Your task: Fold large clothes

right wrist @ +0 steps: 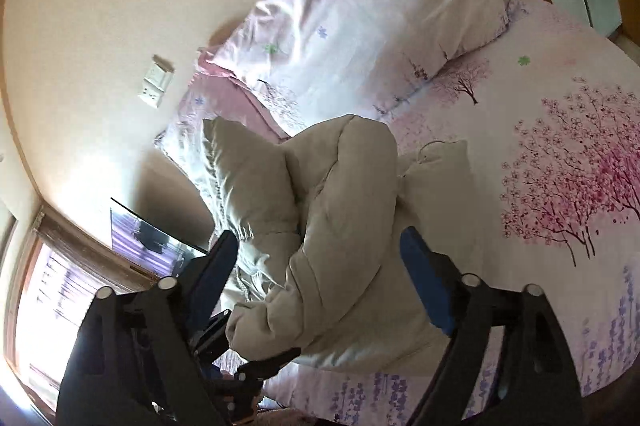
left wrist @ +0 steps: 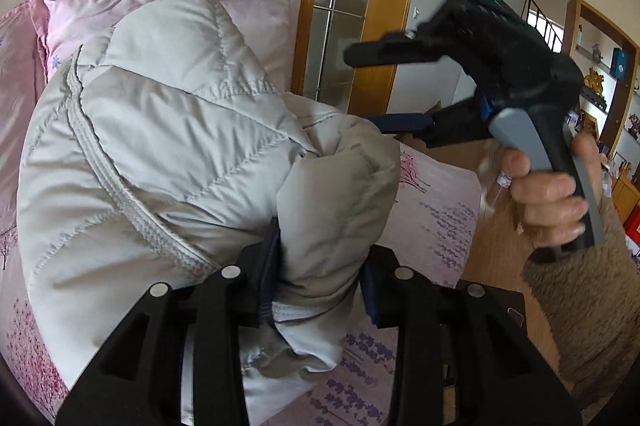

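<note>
The left hand-held gripper (left wrist: 316, 278) pinched a bunched fold of the jacket (left wrist: 160, 130), keeping it gathered over the bed (right wrist: 540, 98). Beside it, the right hand-held gripper (left wrist: 384, 90) stood spread and empty, apparently freed to take another part.

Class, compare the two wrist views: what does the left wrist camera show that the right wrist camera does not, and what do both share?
Left wrist only: the right gripper seen from outside, jaws wide and empty, the hand on its handle, a glass-paned wooden door and shelves. The left gripper is shut on the padded jacket.

Right wrist only: a wall socket and a window.

Both: the jacket, pillow and floral bedsheet.
</note>
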A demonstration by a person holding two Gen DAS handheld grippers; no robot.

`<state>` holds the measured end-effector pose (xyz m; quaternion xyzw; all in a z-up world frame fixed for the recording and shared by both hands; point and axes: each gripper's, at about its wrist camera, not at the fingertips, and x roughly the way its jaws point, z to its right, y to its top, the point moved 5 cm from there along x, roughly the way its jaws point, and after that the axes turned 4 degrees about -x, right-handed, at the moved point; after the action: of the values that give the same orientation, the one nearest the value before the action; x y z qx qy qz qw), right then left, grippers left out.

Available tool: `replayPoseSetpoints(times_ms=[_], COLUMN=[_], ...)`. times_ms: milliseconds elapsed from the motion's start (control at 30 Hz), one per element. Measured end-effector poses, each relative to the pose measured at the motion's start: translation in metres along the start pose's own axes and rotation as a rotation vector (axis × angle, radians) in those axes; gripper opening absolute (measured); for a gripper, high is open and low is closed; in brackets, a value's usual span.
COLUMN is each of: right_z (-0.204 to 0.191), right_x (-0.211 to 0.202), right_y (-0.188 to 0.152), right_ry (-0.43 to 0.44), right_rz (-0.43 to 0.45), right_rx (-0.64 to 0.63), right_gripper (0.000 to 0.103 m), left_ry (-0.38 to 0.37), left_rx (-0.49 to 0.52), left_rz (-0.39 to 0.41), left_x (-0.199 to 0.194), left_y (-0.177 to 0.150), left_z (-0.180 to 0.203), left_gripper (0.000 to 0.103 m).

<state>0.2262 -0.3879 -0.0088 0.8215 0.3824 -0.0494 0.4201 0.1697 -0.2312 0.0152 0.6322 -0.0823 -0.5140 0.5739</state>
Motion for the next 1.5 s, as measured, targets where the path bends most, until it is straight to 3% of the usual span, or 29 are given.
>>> replayPoseSetpoints(times_ms=[167,400,533,700,733,833,867,1000,1167,1333,1400,1500], right_z=[0.01,-0.009,-0.021,-0.018,-0.017,-0.015,-0.012,-0.007,-0.008,-0.003,0.001,0.006], right_x=[0.014,0.01,0.027,0.052,0.056,0.069,0.074,0.074,0.07,0.065,0.062,0.054], right_y=[0.004,0.007,0.009,0.006,0.004,-0.003,-0.006,-0.007,-0.008,-0.005,-0.004,-0.004], right_ry=[-0.024,-0.059,-0.077,-0.048,-0.042,-0.035,-0.056,-0.058,-0.099,-0.137,-0.149,-0.168], right_rz=[-0.06,-0.014,-0.073,-0.148,-0.163,-0.22,-0.236,-0.216,-0.182,-0.154,-0.143,-0.127], right_rx=[0.02,-0.094,-0.15,-0.128,-0.126,-0.12,-0.122,-0.11,-0.121,-0.11,-0.1,-0.092], right_gripper=[0.086,0.086,0.086,0.085,0.083,0.063,0.051,0.025,0.017,0.015,0.015,0.014], left_ry=[0.012,0.045,0.055,0.048,0.048,0.046,0.038,0.043,0.017,0.039,0.088,0.222], left_rx=[0.024,0.105,0.139,0.136,0.134,0.135,0.133,0.134,0.117,0.104,0.074,0.025], left_rz=[-0.013,-0.03,-0.04,-0.048,-0.048,-0.047,-0.046,-0.03,0.005,0.119,0.153,0.155], left_x=[0.015,0.033,0.042,0.046,0.047,0.047,0.047,0.043,0.016,-0.044,-0.061,-0.068], left_y=[-0.001,-0.014,-0.02,-0.023,-0.023,-0.023,-0.024,-0.023,-0.016,0.005,0.016,0.028], left_z=[0.009,0.035,0.044,0.045,0.045,0.045,0.046,0.048,0.051,0.036,0.016,-0.022], left_gripper=[0.038,0.042,0.043,0.044,0.044,0.046,0.049,0.05,0.053,0.071,0.076,0.076])
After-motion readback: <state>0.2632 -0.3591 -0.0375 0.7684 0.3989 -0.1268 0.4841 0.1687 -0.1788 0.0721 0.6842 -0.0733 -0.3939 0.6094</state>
